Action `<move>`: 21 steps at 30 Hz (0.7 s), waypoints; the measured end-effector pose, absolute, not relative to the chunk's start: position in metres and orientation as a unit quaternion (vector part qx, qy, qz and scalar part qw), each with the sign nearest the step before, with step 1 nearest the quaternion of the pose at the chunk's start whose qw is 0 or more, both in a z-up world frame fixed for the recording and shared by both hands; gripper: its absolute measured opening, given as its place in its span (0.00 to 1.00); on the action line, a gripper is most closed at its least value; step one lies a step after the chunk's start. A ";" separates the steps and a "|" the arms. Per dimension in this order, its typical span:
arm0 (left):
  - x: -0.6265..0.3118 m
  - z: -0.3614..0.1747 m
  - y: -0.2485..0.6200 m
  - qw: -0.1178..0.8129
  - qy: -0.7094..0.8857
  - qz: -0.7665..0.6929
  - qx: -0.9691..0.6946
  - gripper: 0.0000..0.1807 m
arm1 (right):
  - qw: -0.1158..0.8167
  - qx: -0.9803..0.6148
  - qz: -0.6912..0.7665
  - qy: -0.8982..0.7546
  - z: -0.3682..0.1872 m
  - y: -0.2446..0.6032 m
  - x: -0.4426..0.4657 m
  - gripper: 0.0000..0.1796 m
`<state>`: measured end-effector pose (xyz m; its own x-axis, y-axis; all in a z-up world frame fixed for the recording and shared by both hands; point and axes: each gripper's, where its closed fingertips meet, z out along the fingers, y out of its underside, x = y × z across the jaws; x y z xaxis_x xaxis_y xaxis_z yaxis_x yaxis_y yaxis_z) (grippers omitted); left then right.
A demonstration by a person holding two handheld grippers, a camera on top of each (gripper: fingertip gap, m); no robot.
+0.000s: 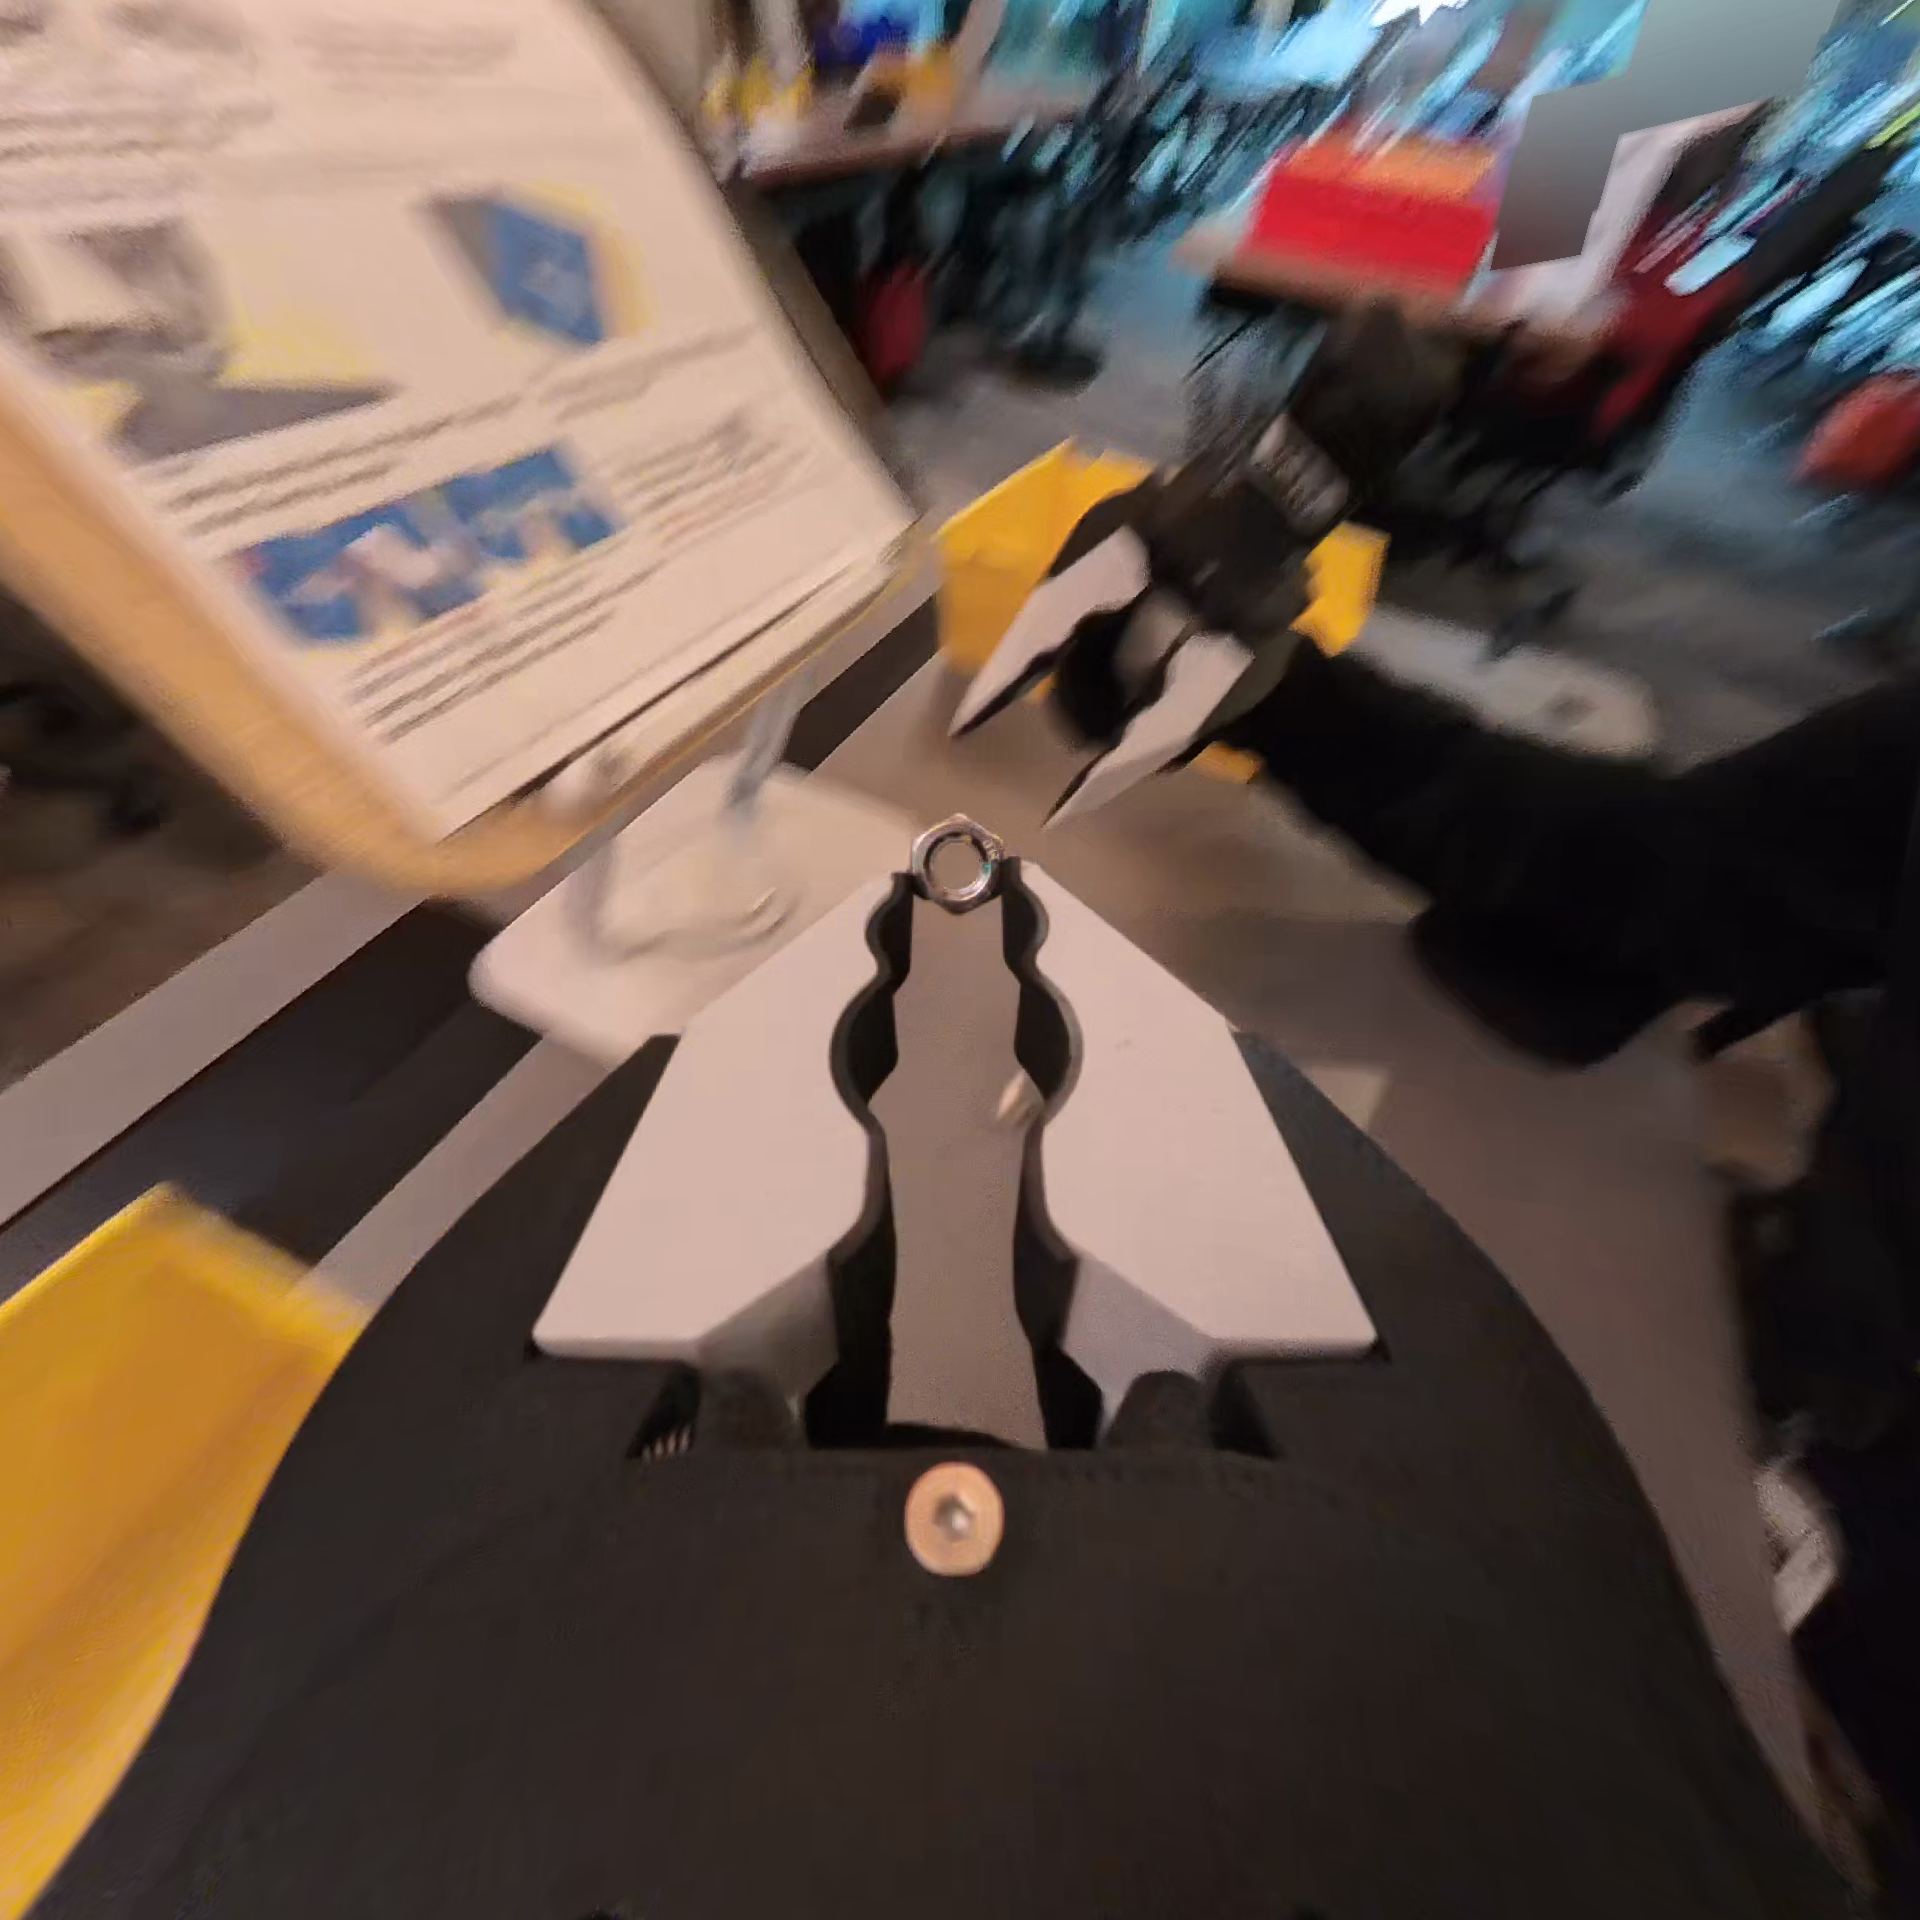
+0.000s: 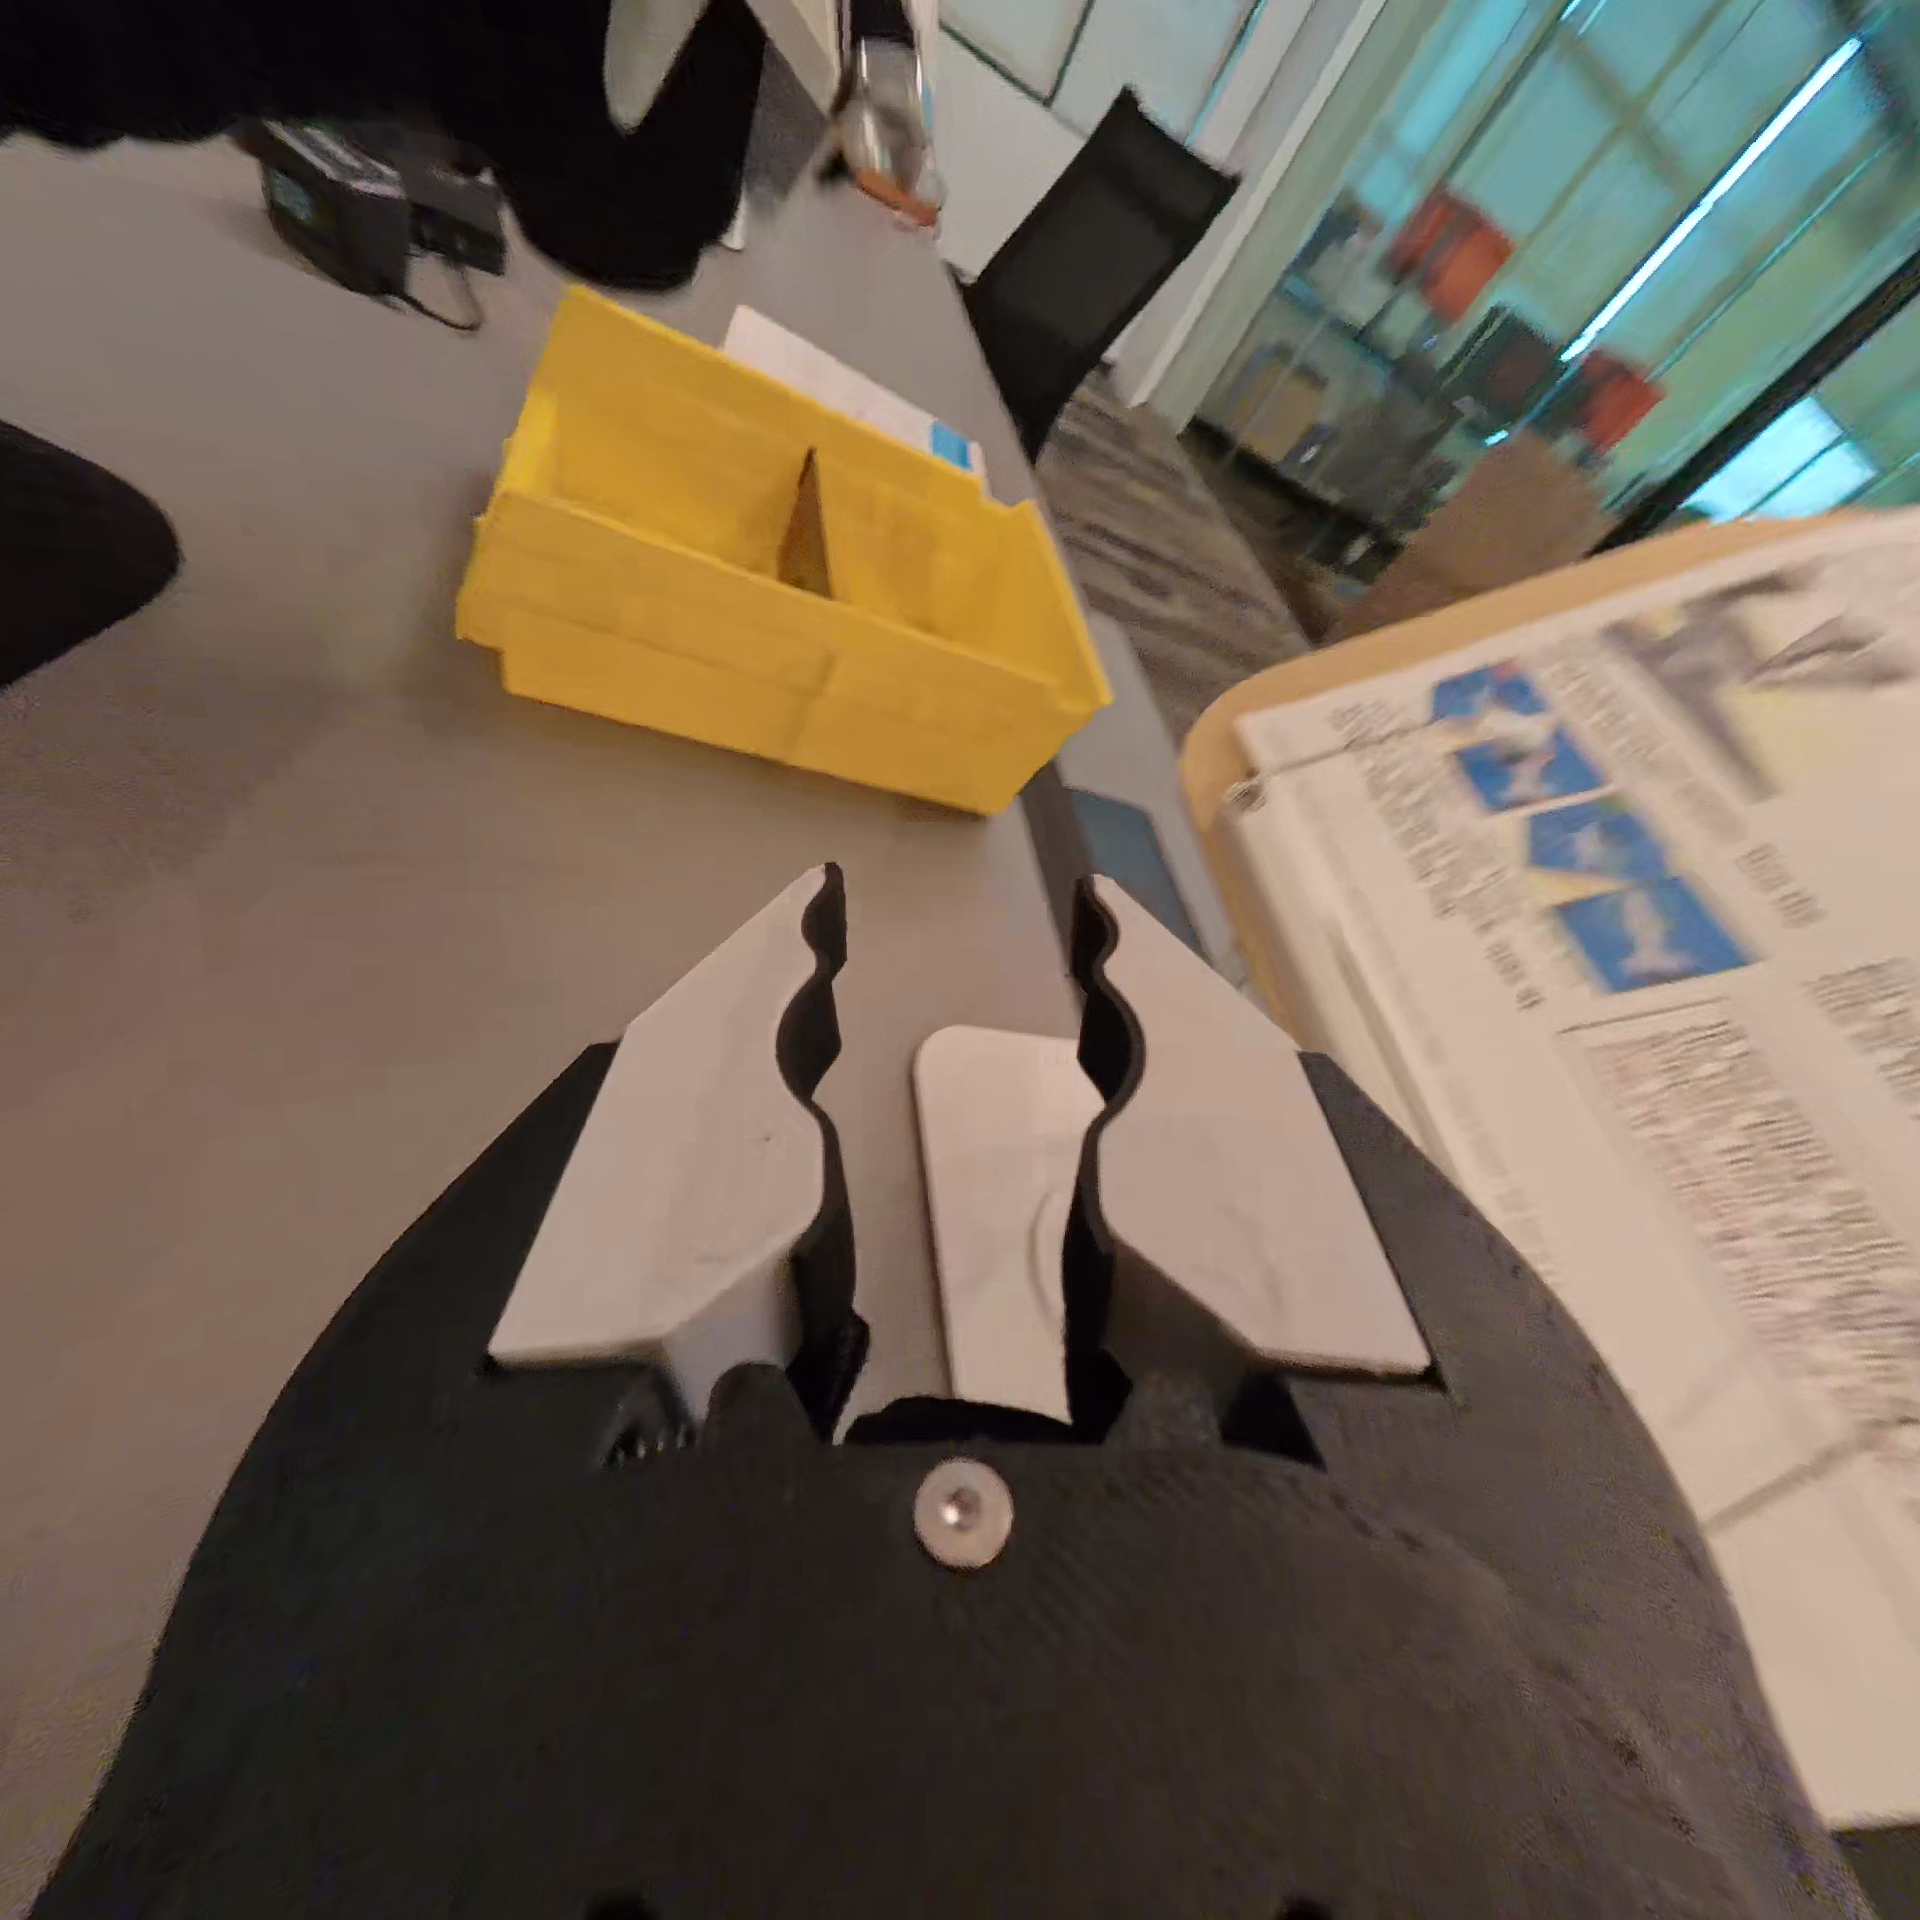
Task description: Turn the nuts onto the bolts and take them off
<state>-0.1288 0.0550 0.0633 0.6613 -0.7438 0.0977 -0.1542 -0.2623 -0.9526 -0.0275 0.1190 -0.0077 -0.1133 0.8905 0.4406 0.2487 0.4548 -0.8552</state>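
My left gripper (image 1: 954,881) is shut on a small silver hex nut (image 1: 952,864), pinched at the very fingertips with its hole facing the camera, held above the grey table. My right gripper (image 2: 956,888) is open and empty. It also shows in the left wrist view (image 1: 1013,764), up and to the right of the nut, a little apart from it. A white plate (image 1: 665,914) lies on the table behind the nut; it shows between the right fingers too (image 2: 987,1174). No bolt shows clearly; the left view is blurred.
A yellow divided bin (image 2: 769,634) stands on the grey table (image 2: 260,935) ahead of the right gripper, also in the left view (image 1: 997,561). A printed poster on a board (image 1: 395,395) leans at the table's edge. Another yellow bin (image 1: 125,1475) sits low left. Some 15 cm of space lies between my two pairs of fingers.
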 end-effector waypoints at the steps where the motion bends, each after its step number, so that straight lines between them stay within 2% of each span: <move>1: -0.107 0.070 0.058 0.534 0.300 -0.326 -0.721 0.09 | 0.535 -0.411 0.297 -0.676 0.004 0.117 -0.027 0.24; 9: -0.017 0.087 0.098 0.511 0.263 -0.573 -0.584 0.08 | 0.641 -0.361 0.197 -0.648 0.073 0.109 -0.005 0.21; 14: -0.002 0.086 0.102 0.500 0.261 -0.628 -0.536 0.08 | 0.657 -0.349 0.137 -0.654 0.072 0.115 -0.002 0.19; 21: 0.001 0.080 0.098 0.489 0.256 -0.665 -0.503 0.08 | 0.654 -0.334 0.175 -0.655 0.068 0.101 -0.017 0.17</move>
<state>0.0013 0.0976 0.0798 -0.0161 -0.9080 0.4186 0.3931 -0.3907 -0.8324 -0.0169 0.1013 0.0675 0.0800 0.6666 0.7411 0.2096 0.7156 -0.6663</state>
